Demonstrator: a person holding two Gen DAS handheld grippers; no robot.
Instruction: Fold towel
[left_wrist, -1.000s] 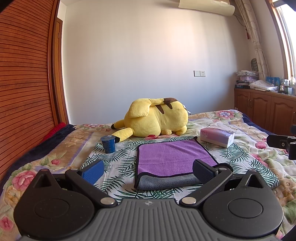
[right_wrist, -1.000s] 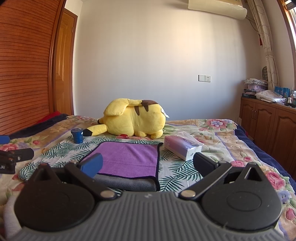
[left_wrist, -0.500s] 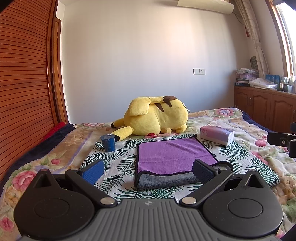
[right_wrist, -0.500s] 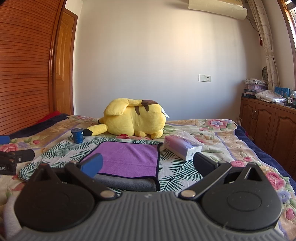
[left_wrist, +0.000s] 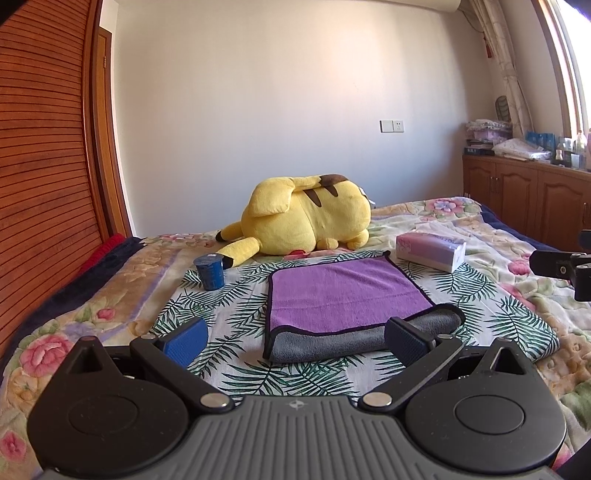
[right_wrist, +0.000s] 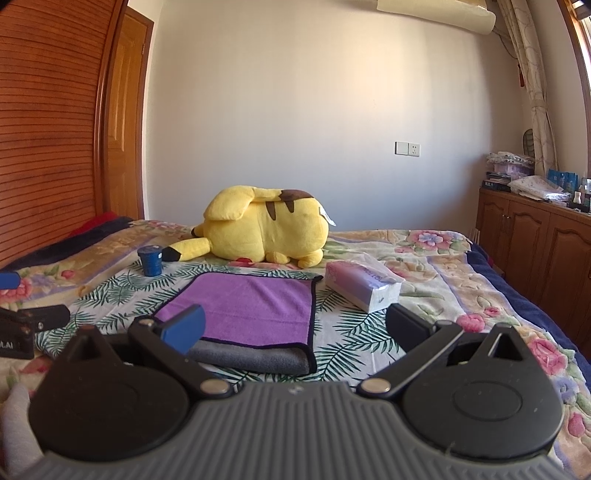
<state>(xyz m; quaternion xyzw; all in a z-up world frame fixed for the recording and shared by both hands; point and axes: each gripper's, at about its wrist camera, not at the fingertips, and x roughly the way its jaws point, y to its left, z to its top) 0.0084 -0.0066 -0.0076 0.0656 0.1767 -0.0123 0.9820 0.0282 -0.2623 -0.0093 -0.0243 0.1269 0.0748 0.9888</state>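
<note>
yellow plush toy (left_wrist: 306, 218) lies on floral bedspread (left_wrist: 110, 291), blue cup (left_wrist: 209, 272) just beside its tail. tissue box (left_wrist: 430, 251) near plush. wooden cabinets (right_wrist: 535, 240) along the wall.

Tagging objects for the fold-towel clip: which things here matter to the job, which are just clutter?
Job:
purple towel, flat on the bed, grey side showing at its near edge
left gripper, open, holding nothing
right gripper, open, holding nothing

Lying about:
yellow plush toy
blue cup
tissue pack
leaf-print cloth under the towel
</note>
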